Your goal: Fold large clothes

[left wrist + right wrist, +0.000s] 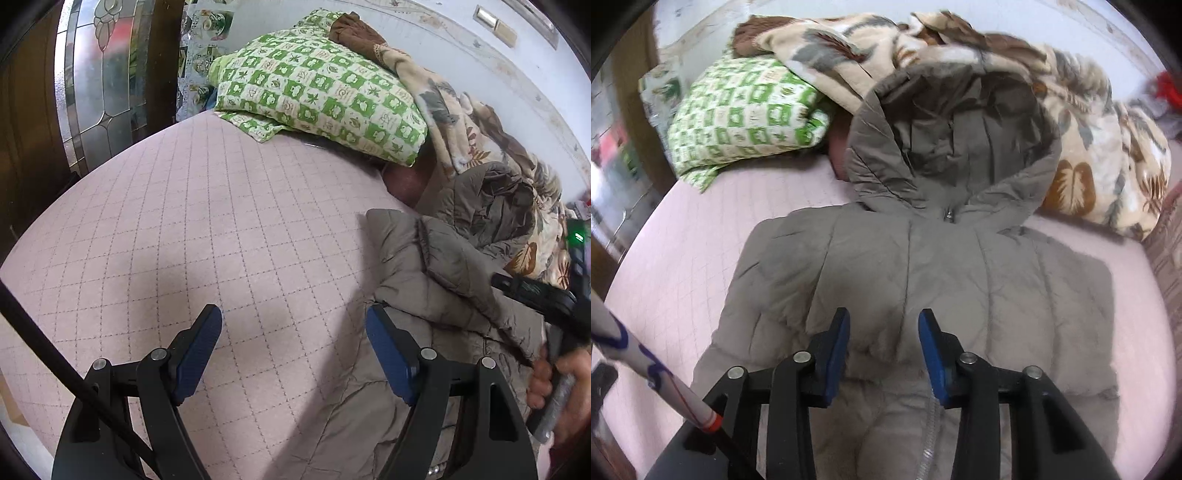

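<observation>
The grey-brown quilted hooded puffer coat point(923, 266) likely handles as bulky, soft and springy, light for its size, with a slick shell that may slide between pads; a pinch at a seam, the hem or a sleeve edge should grip best. It lies front up on the pink quilted bed point(184, 229), hood toward the green checked pillow point(317, 92) and leaf-print blanket point(1100, 155). The left gripper point(293, 354) hangs wide apart beside the coat's edge; the right gripper point(882, 343) is apart over its chest, holding nothing.
</observation>
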Demonstrator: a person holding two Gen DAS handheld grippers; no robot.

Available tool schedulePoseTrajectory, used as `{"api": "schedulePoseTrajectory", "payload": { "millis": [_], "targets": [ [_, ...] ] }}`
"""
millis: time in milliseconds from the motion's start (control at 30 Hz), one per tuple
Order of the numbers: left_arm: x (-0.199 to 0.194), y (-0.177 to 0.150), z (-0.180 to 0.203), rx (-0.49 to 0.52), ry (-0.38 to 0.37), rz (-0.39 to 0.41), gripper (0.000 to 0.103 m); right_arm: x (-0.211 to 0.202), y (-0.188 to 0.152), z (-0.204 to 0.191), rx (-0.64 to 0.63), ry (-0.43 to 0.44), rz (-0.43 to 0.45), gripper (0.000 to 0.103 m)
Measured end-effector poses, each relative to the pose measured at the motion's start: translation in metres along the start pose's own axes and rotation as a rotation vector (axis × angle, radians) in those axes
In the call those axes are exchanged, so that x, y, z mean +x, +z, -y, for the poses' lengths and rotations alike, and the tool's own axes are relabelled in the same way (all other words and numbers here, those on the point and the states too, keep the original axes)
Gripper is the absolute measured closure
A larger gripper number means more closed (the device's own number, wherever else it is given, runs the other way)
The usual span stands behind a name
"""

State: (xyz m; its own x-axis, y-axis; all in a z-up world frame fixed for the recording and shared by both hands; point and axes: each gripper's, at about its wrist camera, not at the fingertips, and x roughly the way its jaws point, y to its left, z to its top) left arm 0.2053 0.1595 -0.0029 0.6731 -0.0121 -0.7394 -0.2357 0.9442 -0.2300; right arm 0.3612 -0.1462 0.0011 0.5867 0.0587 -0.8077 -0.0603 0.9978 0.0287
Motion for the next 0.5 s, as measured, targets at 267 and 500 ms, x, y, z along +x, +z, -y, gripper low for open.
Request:
{"api": "schedulePoseTrajectory", "payload": {
  "millis": [267,500],
  "targets": [
    [0.013,-0.001,0.014,0.045,-0.001,-0.033,0.024,0.076,0.003,-0.047,0.114,0.088,-0.166,0.059],
    [0.011,-0.009,0.015,0.043,-0.011,-0.053,0.024,0.031,0.011,-0.024,0.102,0.106,-0.09,0.059]
  ]
}}
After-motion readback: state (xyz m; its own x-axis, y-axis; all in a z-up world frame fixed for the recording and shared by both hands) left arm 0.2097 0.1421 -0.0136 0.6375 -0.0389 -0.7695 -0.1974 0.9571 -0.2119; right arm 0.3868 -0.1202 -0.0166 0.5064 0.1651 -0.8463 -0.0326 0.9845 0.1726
